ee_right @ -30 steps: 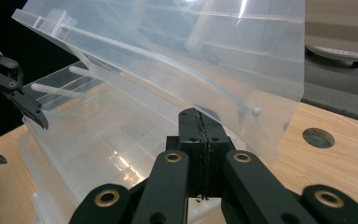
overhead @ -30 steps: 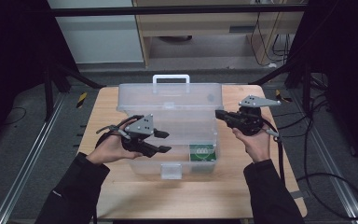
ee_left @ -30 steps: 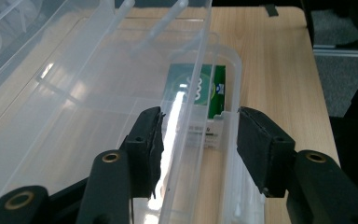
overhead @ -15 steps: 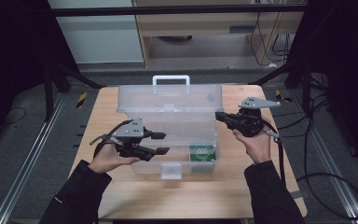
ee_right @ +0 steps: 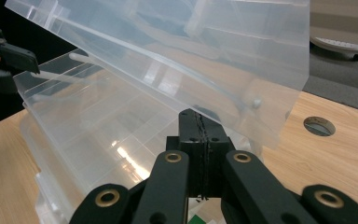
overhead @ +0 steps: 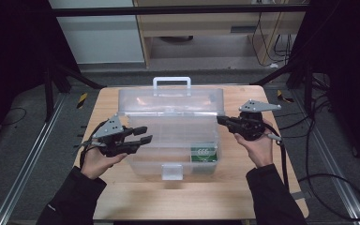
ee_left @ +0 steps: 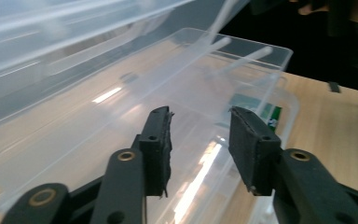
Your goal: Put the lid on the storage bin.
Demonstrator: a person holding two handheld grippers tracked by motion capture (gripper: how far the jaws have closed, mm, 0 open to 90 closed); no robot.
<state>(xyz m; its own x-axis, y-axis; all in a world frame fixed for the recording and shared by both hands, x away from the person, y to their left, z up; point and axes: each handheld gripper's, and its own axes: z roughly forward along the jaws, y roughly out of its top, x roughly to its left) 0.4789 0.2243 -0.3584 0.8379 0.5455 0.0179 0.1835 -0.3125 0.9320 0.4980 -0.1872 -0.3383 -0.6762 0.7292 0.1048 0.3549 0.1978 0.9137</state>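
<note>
A clear plastic box (overhead: 146, 161) stands on the wooden table with its lid (overhead: 168, 101) tipped up at the back. A green packet (overhead: 203, 152) lies in its front right compartment, also seen as the green packet (ee_left: 271, 115). My left gripper (overhead: 143, 134) hovers at the box's left rim. In the left gripper view its tips (ee_left: 200, 126) stand apart after just closing partway, with nothing between them. My right gripper (overhead: 219, 120) is at the box's right side, under the lid's edge (ee_right: 242, 100). Its jaws (ee_right: 198, 114) are pressed together.
A white handle (overhead: 171, 80) tops the lid and a latch (overhead: 172, 171) sits at the box's front. The table (overhead: 215, 197) has a round hole (ee_right: 319, 126) near its right side. Cables (overhead: 328, 187) lie on the floor to the right; metal rails flank the table.
My left gripper has pulled leftward from over the box's inside to its left rim, and its jaws have narrowed. The right gripper has stayed where it was.
</note>
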